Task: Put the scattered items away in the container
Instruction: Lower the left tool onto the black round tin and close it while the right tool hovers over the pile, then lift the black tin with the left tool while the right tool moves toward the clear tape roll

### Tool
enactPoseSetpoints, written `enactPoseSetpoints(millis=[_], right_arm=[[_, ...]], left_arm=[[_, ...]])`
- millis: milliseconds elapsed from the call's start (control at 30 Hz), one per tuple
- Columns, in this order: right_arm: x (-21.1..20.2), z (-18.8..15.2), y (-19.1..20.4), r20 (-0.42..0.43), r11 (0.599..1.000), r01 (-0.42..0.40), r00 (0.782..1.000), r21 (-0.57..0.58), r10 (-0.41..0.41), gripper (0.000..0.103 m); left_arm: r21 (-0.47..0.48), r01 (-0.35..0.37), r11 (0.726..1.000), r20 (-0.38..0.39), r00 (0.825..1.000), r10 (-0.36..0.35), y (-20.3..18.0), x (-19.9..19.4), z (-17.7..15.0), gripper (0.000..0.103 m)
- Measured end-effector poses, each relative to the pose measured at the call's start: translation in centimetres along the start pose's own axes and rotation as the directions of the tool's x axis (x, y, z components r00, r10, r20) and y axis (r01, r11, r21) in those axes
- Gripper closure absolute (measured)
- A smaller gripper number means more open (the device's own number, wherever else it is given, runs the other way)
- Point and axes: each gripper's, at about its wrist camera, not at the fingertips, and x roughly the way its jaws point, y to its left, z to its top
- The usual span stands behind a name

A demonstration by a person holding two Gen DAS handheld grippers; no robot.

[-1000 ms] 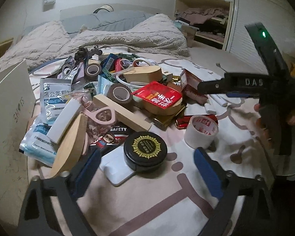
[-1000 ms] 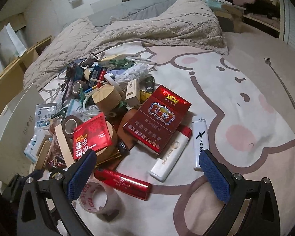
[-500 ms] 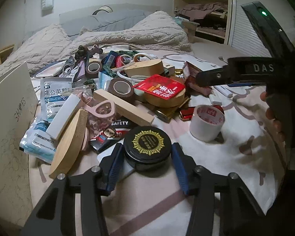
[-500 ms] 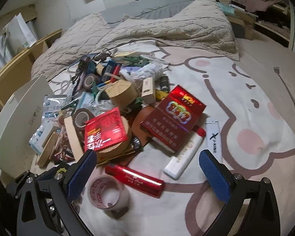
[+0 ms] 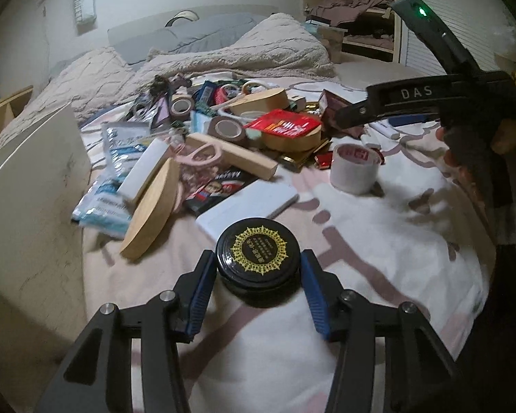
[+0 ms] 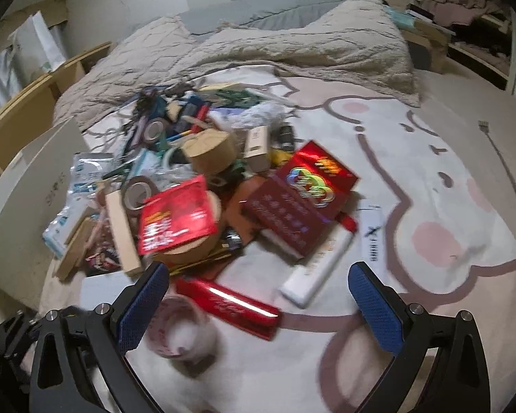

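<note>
Left wrist view: the left tool (image 5: 258,277) has its blue pads clamped on either side of a round black tin with a gold sunburst lid (image 5: 258,258). The tin sits low over the pink-and-white patterned bedspread (image 5: 378,241), just in front of a flat white rectangular box (image 5: 247,206), with the white cardboard container wall (image 5: 31,186) off to the left. The pads grip a curved, smooth rim, so the tin could squirt out or swivel if it is swung quickly toward the container. If the lid only is held, the base might drop away. The round wooden lid (image 5: 153,213) leaning at the heap's edge stands in the path and could be knocked over. The right tool (image 5: 430,103) hangs above the clutter, near a white roll of printed tape (image 5: 354,168).

Right wrist view: the right tool (image 6: 258,306) stands wide open with nothing between its pads, over a glossy red rectangular packet (image 6: 227,301) and the blurred tape roll (image 6: 182,330). The blur suggests motion, so closing now risks a skewed catch, or pinching bedspread fabric. The container's white flap (image 6: 34,186) shows at the left, beyond the crowded pile.
</note>
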Motion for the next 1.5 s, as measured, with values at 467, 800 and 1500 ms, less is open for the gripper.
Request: enactPoseSetpoints(millis=[467, 800, 1500], right_arm=[[0.2, -0.4, -3.6, 0.016, 0.997, 0.07, 0.997, 0.033, -0.07, 0.0], [1.1, -2.4, -1.3, 0.066, 0.992, 0.093, 0.994, -0.086, -0.087, 0.0], [-0.3, -5.1, -0.6, 0.134, 0.996, 0.075, 0.989, -0.049, -0.068, 0.0]], left_arm=[[-0.072, -0.095, 0.993, -0.059, 0.994, 0.091, 3.7, -3.3, -3.7, 0.053], [-0.11, -0.038, 0.993, 0.042, 0.998, 0.043, 3.3, -3.7, -3.5, 0.04], [-0.173, -0.017, 0.985, 0.046, 0.999, 0.025, 3.2, -0.5, -3.1, 0.024]])
